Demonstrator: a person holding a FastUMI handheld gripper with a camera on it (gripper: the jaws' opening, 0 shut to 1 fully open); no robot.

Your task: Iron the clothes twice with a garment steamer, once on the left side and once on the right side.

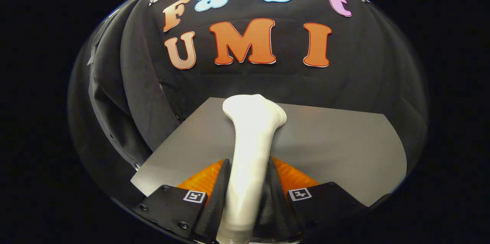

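Observation:
A white garment steamer (250, 144) runs forward between my fingers, its handle clamped by both and its wider head (255, 109) pointing away, beyond the fingertips. My gripper (247, 177) is shut on the handle. Under the steamer, just ahead of the fingers, a patch of orange cloth (294, 177) lies on the grey table (337, 140); most of it is hidden behind the fingers and the steamer. The steamer head hangs over the far part of the table, and I cannot tell whether it touches anything.
The table's far edge meets the black cloth wall (344, 87) just beyond the steamer head. A black curtain fold (141, 94) hangs along the table's left side. Bare grey tabletop spreads to the right of the steamer.

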